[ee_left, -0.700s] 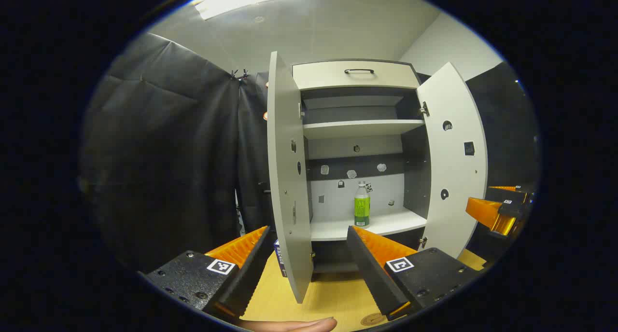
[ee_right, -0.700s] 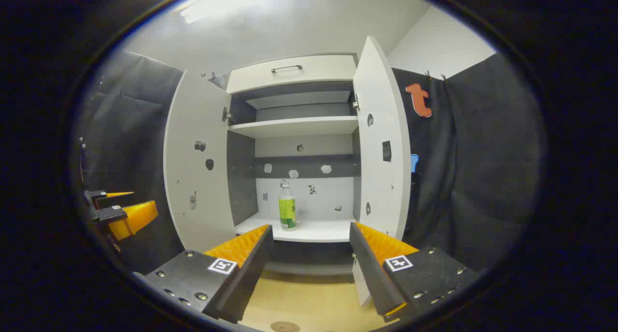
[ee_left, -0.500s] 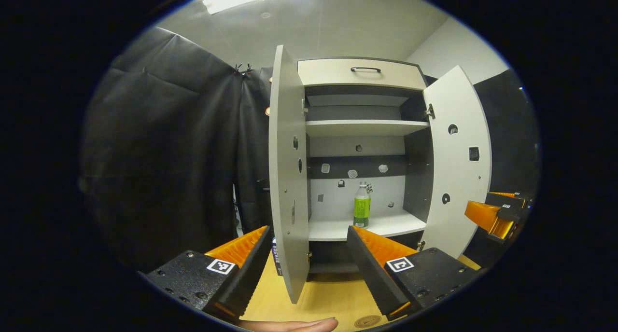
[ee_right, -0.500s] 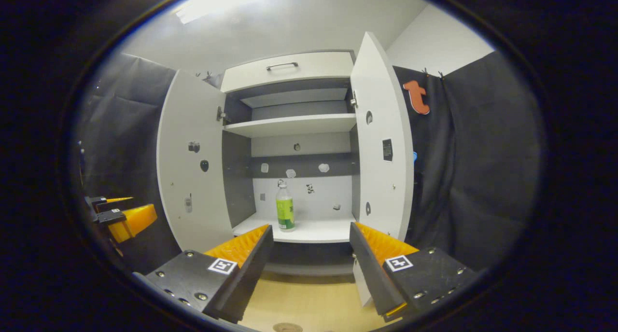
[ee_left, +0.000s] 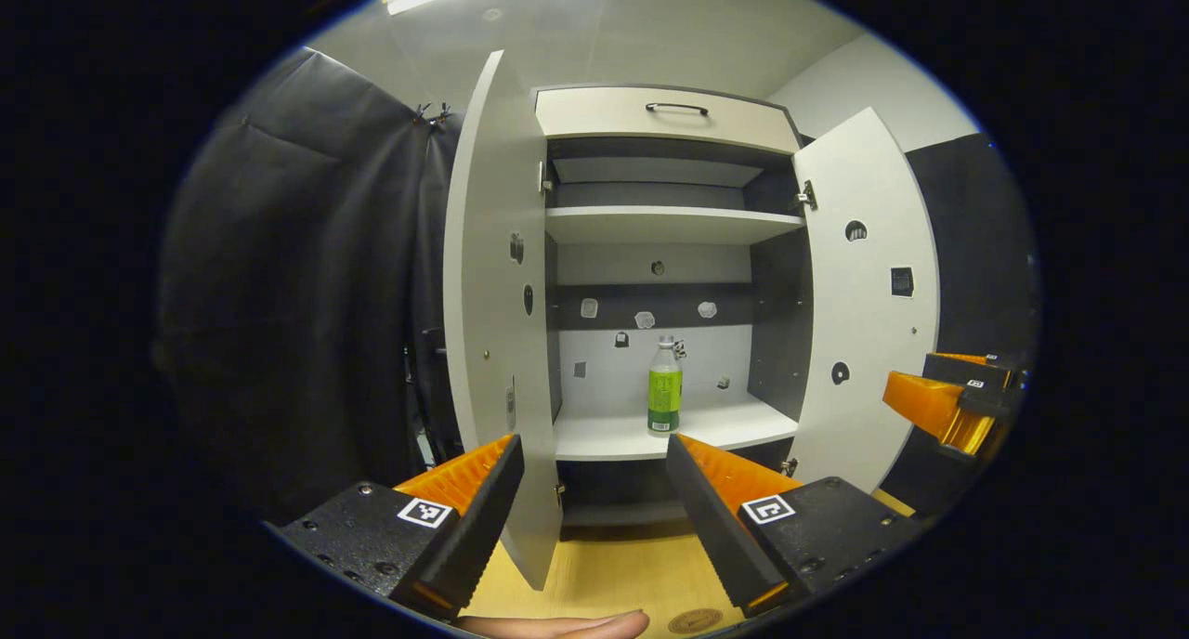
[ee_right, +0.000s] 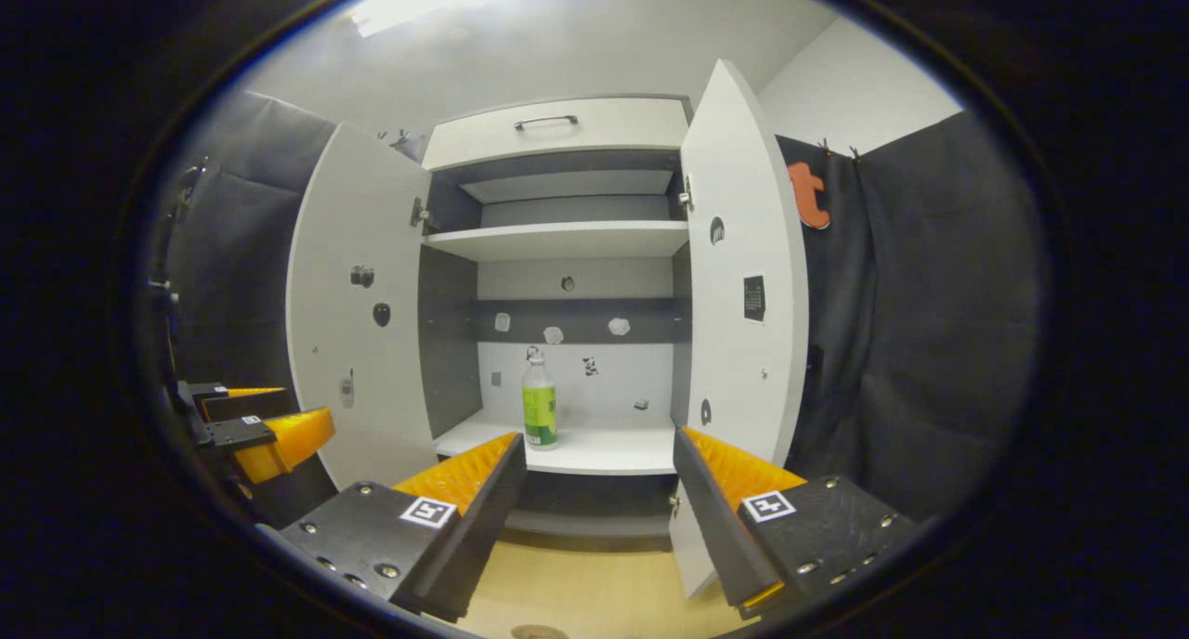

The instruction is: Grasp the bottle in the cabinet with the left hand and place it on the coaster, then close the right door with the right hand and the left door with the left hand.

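Nothing of the task is done yet, as I judge it. The bottle (ee_left: 664,397) stands upright on the lower shelf (ee_left: 678,432) of the cabinet (ee_left: 669,123), in the middle of the left gripper view. The left gripper (ee_left: 594,490) has its jaws wide and holds nothing; the right gripper (ee_right: 599,490) is the same. Both doors, the left door (ee_left: 492,295) and the right door (ee_left: 864,295), stand open. The coaster (ee_left: 695,620) lies on the tabletop (ee_left: 613,565) at the bottom of the frame. Grasping, placing and both closings remain.

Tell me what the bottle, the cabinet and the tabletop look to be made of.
Bottle: likely clear plastic, see-through neck, pale cap, glossy green label.
Cabinet: seemingly laminated board, flat matte pale panels, dark inner sides, metal hinges.
Tabletop: wood or wood-look laminate, light tan, smooth.
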Demonstrator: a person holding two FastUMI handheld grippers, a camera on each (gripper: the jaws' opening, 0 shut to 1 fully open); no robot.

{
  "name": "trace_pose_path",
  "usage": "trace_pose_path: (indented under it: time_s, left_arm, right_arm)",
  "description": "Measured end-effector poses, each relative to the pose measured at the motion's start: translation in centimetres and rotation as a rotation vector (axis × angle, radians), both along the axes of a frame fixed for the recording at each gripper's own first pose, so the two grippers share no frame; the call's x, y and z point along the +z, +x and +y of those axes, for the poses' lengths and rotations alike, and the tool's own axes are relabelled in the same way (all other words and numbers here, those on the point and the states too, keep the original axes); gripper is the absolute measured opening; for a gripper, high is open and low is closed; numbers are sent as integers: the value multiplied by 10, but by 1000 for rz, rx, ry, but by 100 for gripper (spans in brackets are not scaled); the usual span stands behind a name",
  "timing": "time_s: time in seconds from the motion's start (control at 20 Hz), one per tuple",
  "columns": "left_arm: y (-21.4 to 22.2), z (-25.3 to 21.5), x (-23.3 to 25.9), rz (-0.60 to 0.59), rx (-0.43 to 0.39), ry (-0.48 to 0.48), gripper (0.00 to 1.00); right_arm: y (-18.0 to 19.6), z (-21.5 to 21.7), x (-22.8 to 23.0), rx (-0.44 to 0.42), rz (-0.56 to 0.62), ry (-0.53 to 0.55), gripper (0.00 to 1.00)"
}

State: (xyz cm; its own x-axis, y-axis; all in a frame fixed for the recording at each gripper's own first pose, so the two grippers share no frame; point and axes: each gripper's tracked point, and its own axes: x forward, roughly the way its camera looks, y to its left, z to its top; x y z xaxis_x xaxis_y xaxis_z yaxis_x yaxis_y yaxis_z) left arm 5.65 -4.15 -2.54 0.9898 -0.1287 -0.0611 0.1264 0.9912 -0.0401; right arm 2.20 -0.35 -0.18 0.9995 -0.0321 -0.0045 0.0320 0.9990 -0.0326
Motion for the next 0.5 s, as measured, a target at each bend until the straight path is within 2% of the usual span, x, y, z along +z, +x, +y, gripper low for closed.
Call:
trace_pose_path:
  time_s: [0.3, 0.35, 0.5]
  left_arm:
    - [27, -15, -8, 10, -27, 7, 98]
    - [32, -17, -8, 10, -29, 6, 98]
    - [47, -25, -11, 11, -44, 2, 97]
  right_arm:
    - [9, 4, -4, 9, 5, -9, 96]
    - [11, 4, -4, 6, 3, -9, 94]
    - [16, 1, -7, -5, 7, -4, 96]
